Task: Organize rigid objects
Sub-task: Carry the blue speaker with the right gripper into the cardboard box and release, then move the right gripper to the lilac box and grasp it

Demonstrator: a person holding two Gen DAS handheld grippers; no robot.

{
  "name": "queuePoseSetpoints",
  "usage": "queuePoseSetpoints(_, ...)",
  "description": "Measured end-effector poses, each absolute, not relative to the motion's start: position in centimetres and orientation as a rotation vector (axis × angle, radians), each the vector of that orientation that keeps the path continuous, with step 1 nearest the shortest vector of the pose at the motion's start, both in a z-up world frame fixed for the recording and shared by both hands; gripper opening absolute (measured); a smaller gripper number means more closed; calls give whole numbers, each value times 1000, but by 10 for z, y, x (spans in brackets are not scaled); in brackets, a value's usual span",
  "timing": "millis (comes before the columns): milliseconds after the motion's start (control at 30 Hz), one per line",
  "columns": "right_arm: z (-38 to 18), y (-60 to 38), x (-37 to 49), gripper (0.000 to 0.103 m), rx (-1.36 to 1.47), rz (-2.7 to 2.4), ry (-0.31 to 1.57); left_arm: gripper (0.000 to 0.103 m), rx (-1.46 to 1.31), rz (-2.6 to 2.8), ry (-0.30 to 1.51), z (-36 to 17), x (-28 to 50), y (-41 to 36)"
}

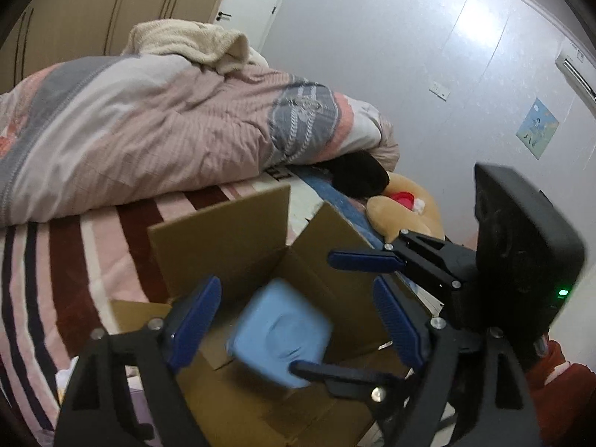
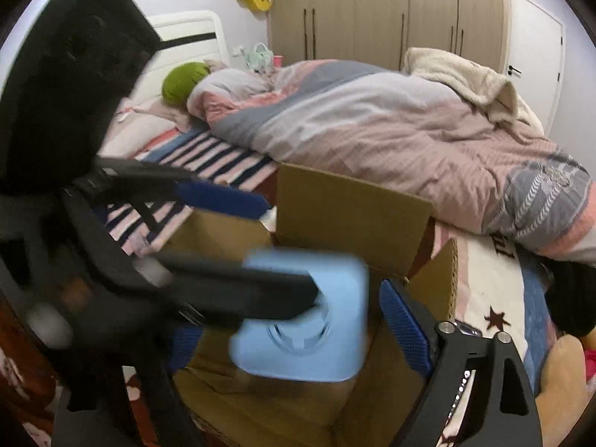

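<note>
A light blue square box [image 1: 279, 335] [image 2: 309, 320], blurred, is over the open cardboard box [image 1: 223, 238] [image 2: 350, 205] that stands on the bed. In the left wrist view my left gripper [image 1: 296, 287] straddles the blue box with clear gaps between its blue pads [image 1: 193, 320] and the box, so it is open. My right gripper [image 1: 313, 313] comes in from the right, its jaws spread wide around the same box. In the right wrist view my right gripper [image 2: 283, 309] shows one pad [image 2: 406, 331] just clear of the box. My left gripper [image 2: 292, 247] crosses in front and hides the other pad.
A pink and grey quilt [image 1: 156, 138] [image 2: 372, 123] is heaped behind the carton on a striped bed sheet [image 1: 63, 260], with a cream blanket [image 2: 465, 78] on top. A tan plush toy [image 1: 402, 219] lies at the bed's edge. Wardrobes [image 2: 372, 11] line the wall.
</note>
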State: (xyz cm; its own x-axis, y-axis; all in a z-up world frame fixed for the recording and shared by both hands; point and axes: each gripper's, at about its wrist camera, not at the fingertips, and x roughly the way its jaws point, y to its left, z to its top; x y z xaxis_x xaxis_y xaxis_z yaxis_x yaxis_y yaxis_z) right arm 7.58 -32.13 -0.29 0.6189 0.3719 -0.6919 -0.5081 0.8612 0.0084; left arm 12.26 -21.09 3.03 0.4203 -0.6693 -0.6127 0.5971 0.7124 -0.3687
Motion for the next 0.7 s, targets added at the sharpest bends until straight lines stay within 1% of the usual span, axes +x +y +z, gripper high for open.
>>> queuePoseSetpoints(33,-4,-322,75,90,-196,507,755,82,-97,-784,807,31,122,-207)
queuePoseSetpoints(100,-4,-321,73,98,-201,506,761,82,-86,-751,790,35,117,-196)
queuePoseSetpoints(233,2,-312,66,98,-226,507,734,82,-84,-695,754,42,106,-164)
queuePoseSetpoints(267,4,-308,64,102,-233,507,724,82,-87,-676,741,44,101,-152)
queuePoseSetpoints(400,16,-280,52,103,-265,554,672,84,-91,-587,694,48,83,-108)
queuePoseSetpoints(500,24,-252,43,103,-261,621,666,88,-90,-511,662,47,69,-73)
queuePoseSetpoints(700,28,-183,22,103,-274,751,637,89,-117,-384,630,29,44,-3)
